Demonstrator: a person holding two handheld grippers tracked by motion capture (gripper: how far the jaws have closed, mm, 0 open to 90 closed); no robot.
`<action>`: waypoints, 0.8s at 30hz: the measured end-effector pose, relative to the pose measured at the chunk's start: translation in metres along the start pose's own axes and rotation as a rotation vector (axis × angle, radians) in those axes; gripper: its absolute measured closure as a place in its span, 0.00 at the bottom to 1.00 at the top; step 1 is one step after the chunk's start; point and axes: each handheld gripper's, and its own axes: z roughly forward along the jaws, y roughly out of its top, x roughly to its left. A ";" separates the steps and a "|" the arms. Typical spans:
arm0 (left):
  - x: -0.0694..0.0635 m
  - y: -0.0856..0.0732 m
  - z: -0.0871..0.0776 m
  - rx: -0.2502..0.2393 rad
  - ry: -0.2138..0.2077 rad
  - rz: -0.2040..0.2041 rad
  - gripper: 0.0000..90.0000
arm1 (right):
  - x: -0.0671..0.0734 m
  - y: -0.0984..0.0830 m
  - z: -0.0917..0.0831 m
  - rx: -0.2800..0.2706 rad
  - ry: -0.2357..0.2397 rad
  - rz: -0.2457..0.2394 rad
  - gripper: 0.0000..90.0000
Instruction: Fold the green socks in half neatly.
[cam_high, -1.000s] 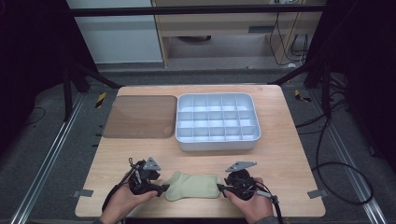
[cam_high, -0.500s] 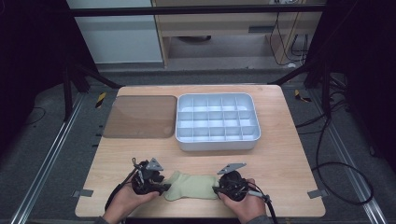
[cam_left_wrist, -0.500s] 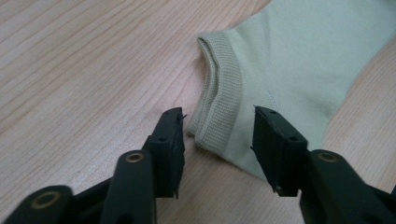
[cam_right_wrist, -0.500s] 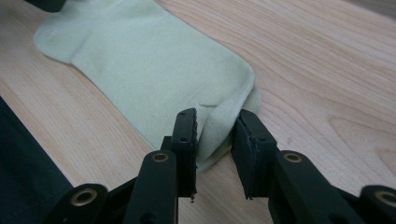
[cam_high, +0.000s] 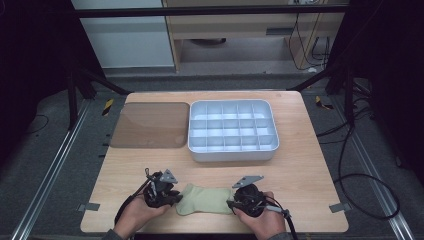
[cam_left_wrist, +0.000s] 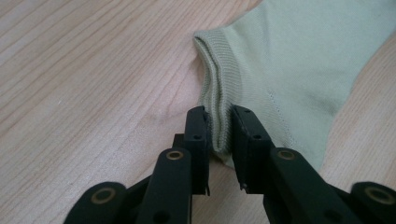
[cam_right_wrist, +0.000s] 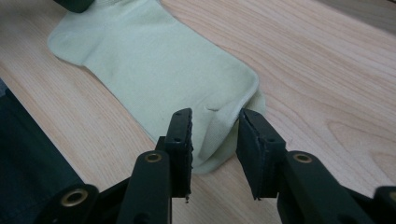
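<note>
Wooden table (cam_high: 300, 170), plain and pale. On its far half sits a grey tray (cam_high: 232, 131) split into small compartments, and just beside it, to the left, a brown mat (cam_high: 150, 125) lies flat. Cables (cam_high: 360, 170) loop over the floor at right.

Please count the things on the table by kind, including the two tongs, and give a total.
Sock: 1
Compartment tray: 1
Brown mat: 1
Tongs, left and right: 2
Total: 5
</note>
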 end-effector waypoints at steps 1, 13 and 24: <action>-0.001 0.000 0.000 0.001 0.002 0.004 0.87 | 0.000 -0.001 0.000 -0.003 -0.001 -0.005 0.69; -0.001 0.001 -0.001 0.004 -0.003 0.008 0.90 | 0.001 -0.004 0.010 0.051 -0.031 -0.031 0.78; 0.001 0.002 -0.008 -0.011 -0.016 0.016 0.90 | 0.006 -0.002 0.012 0.074 -0.028 -0.089 0.95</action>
